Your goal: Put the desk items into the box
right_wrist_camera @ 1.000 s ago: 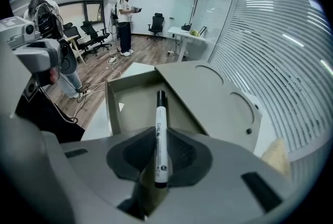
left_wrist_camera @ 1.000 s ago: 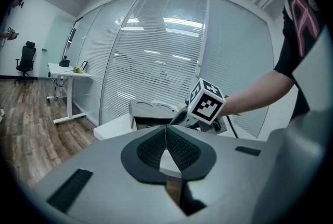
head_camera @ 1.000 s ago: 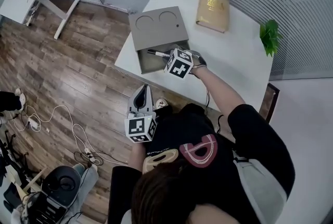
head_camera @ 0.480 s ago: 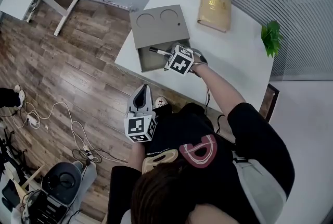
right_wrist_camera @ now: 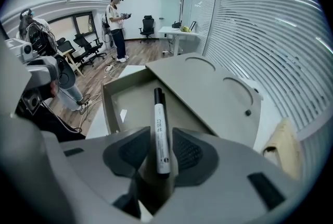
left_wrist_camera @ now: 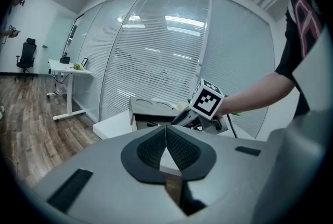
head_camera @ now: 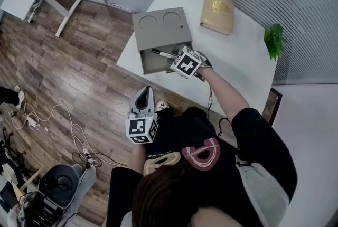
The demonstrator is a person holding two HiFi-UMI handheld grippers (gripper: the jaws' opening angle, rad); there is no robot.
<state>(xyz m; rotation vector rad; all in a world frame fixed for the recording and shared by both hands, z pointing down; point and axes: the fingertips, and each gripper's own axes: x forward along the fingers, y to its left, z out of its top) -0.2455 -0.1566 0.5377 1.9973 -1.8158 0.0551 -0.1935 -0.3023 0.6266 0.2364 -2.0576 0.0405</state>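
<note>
Right gripper [right_wrist_camera: 158, 151] over open compartment of grey box [right_wrist_camera: 112, 106], jaws opening, pads just clear of black-and-white marker [right_wrist_camera: 161, 129] lying between them, cap end out over box interior. Box sat at white table [head_camera: 237, 57] edge, lid slid back. Left gripper [left_wrist_camera: 166, 146] held low off table, jaws together, nothing between. Tan book [head_camera: 216, 11] and green plant [head_camera: 273, 37] lay farther along table
</note>
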